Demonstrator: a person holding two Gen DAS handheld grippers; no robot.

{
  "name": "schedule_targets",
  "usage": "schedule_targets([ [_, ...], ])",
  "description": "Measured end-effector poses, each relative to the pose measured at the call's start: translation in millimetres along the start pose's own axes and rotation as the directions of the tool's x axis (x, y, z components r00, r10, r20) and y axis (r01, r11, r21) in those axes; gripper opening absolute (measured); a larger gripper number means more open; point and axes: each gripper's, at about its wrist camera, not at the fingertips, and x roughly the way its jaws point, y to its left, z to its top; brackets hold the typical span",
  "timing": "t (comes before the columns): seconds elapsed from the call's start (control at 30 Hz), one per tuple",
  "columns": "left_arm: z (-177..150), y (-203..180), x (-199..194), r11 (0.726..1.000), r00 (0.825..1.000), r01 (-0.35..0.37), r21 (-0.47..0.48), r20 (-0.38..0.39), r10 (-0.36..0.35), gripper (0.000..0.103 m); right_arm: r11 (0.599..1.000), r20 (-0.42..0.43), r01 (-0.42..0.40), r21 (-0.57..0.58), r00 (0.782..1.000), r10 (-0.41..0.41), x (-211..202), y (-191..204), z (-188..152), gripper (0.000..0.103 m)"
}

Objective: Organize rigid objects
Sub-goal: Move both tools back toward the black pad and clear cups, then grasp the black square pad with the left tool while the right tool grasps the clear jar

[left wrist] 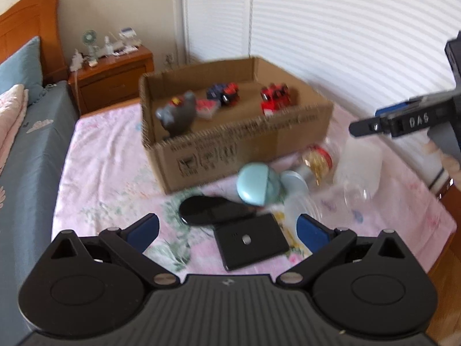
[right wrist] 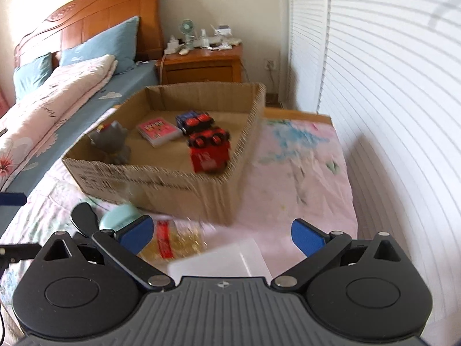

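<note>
An open cardboard box (left wrist: 242,144) stands on the pink floral bedspread. It holds a grey figurine (left wrist: 177,115), a pink card pack (left wrist: 206,108), a blue-and-red toy car (left wrist: 223,92) and a red toy car (left wrist: 275,98). In front of it lie a pale blue round thing (left wrist: 258,184), a black oval (left wrist: 213,210), a flat black case (left wrist: 250,240), a red-lidded clear jar (left wrist: 317,158) and a translucent white container (left wrist: 357,158). My left gripper (left wrist: 227,229) hovers open over the black case. My right gripper (right wrist: 223,235) is open above the white container (right wrist: 224,259), holding nothing.
White slatted doors (right wrist: 389,101) run along the right side. A wooden nightstand (right wrist: 201,66) with clutter stands behind the box, and the bed with blue pillows (right wrist: 100,46) and a quilt lies to the left. The bedspread's edge drops off at the right (left wrist: 443,230).
</note>
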Motion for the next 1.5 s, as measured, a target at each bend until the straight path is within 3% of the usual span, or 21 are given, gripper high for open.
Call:
schedule_targets([
  [0.27,-15,-15,27,0.997,0.994,0.055,0.052,-0.098,-0.049,0.101,0.999,0.008,0.041,0.019,0.999,-0.041,-17,-9,-40,0.103],
  [0.47,-21,-11,46,0.998,0.990,0.058,0.019,-0.134,-0.055,0.101,0.998,-0.038,0.067,-0.020,0.997,-0.068,-16,-5,-69,0.103],
  [0.67,-22,-6,55,0.999,0.991,0.039,-0.010,-0.127,-0.040,0.102,0.996,-0.075,0.077,-0.038,0.994,-0.079,-3,9,-85,0.103],
  [0.87,-31,8,48,0.999,0.992,0.033,0.009,-0.123,-0.032,0.102,0.981,-0.069,0.141,-0.130,0.986,-0.151,2,29,-95,0.103],
  [1.03,-36,23,44,1.000,0.993,0.017,-0.008,-0.121,-0.018,0.102,0.988,-0.072,0.112,-0.102,0.990,-0.120,1,25,-98,0.103],
  [1.3,-27,12,54,1.000,0.994,0.011,-0.019,-0.111,-0.013,0.102,0.990,-0.067,0.101,-0.100,0.992,-0.108,0,26,-99,0.103],
  [1.4,-25,8,56,1.000,0.995,0.014,-0.022,-0.103,-0.016,0.098,0.990,-0.062,0.099,-0.101,0.992,-0.105,0,26,-100,0.103],
  [1.5,-23,8,52,1.000,0.996,0.015,-0.024,-0.085,-0.017,0.080,0.990,-0.059,0.096,-0.099,0.993,-0.102,0,26,-100,0.103],
])
